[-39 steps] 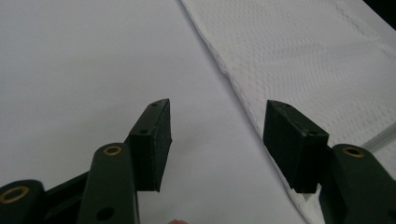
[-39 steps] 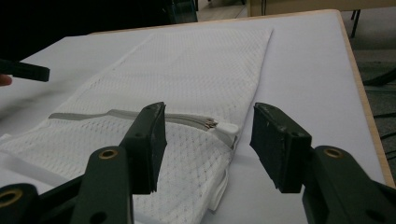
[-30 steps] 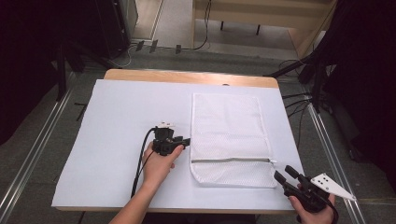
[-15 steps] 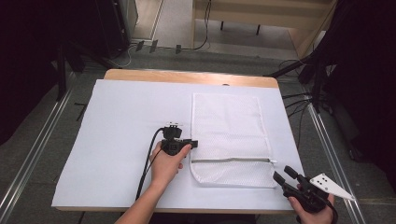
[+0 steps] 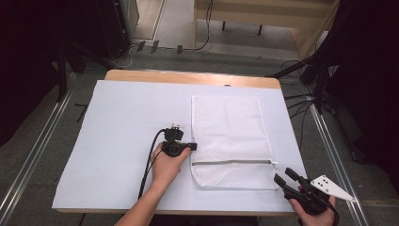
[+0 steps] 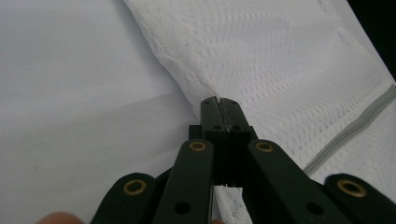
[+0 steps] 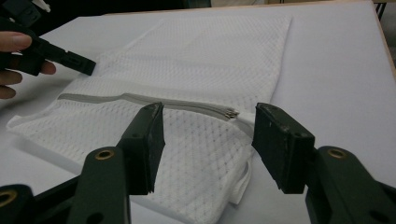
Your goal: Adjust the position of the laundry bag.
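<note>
I am pinching the left edge of the limp, light mesh bag [image 5: 230, 139] at frame centre with my left gripper [image 6: 219, 108], aiming my gaping right gripper [image 7: 208, 140] at its zipper pull [image 7: 232, 113].

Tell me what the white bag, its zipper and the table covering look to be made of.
The white bag looks like soft synthetic mesh: the left gripper view shows an open honeycomb weave that creases where the left gripper pinches its edge. The zipper seems to be grey fabric tape; its pull looks metallic, though small. The table covering looks like smooth matte white sheet, paper or plastic; I cannot tell which.
</note>
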Action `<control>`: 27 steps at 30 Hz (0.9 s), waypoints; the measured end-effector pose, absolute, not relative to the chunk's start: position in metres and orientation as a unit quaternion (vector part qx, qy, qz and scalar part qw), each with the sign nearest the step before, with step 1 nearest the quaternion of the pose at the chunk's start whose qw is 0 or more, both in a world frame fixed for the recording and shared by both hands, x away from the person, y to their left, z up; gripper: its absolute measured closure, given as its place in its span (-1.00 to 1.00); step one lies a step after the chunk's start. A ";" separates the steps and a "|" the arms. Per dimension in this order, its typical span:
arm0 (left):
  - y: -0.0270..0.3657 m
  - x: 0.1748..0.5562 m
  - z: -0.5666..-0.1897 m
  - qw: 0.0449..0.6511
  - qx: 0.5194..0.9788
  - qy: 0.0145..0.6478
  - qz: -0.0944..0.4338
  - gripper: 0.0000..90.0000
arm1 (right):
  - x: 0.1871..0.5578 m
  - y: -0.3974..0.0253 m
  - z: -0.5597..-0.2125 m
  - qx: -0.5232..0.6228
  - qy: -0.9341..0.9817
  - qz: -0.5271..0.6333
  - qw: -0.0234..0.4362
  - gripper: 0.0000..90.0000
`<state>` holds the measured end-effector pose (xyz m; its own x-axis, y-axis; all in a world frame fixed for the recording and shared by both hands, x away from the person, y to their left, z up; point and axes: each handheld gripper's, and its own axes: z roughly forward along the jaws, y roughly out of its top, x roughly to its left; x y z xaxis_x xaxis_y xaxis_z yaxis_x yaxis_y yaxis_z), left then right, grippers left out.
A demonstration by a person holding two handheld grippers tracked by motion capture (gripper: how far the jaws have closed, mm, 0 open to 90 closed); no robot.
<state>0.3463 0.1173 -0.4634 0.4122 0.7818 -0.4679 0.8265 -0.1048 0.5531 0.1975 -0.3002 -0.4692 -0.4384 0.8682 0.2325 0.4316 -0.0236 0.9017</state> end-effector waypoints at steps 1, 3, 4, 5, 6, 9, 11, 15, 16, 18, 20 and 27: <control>0.122 0.344 -0.462 0.396 0.741 0.541 -0.029 1.00 | 0.197 -0.300 -0.469 0.487 0.667 0.524 0.209 -0.01; 0.135 0.339 -0.460 0.400 0.738 0.543 -0.027 1.00 | 0.197 -0.300 -0.469 0.489 0.666 0.523 0.209 -0.01; 0.141 0.336 -0.460 0.403 0.736 0.544 -0.026 1.00 | 0.197 -0.300 -0.469 0.488 0.667 0.523 0.209 -0.01; 0.146 0.334 -0.460 0.404 0.735 0.545 -0.026 1.00 | 0.197 -0.299 -0.469 0.488 0.667 0.523 0.209 -0.01; 0.151 0.331 -0.460 0.405 0.732 0.547 -0.024 1.00 | 0.197 -0.299 -0.469 0.488 0.668 0.522 0.208 -0.01; 0.167 0.324 -0.459 0.410 0.726 0.552 -0.017 1.00 | 0.197 -0.297 -0.469 0.488 0.668 0.521 0.208 -0.01; 0.177 0.320 -0.459 0.408 0.726 0.554 -0.010 1.00 | 0.197 -0.296 -0.470 0.487 0.669 0.521 0.209 -0.01; 0.194 0.315 -0.458 0.409 0.720 0.561 -0.003 1.00 | 0.197 -0.293 -0.470 0.487 0.671 0.519 0.208 -0.01; 0.204 0.312 -0.458 0.410 0.716 0.565 -0.001 1.00 | 0.197 -0.292 -0.471 0.486 0.674 0.517 0.208 -0.02; 0.212 0.310 -0.458 0.410 0.714 0.567 0.000 1.00 | 0.198 -0.290 -0.471 0.483 0.676 0.516 0.208 -0.03; 0.221 0.307 -0.457 0.412 0.712 0.569 -0.001 1.00 | 0.197 -0.287 -0.470 0.480 0.678 0.515 0.210 -0.04; 0.248 0.298 -0.453 0.412 0.705 0.578 0.015 1.00 | 0.198 -0.282 -0.471 0.476 0.682 0.516 0.207 -0.04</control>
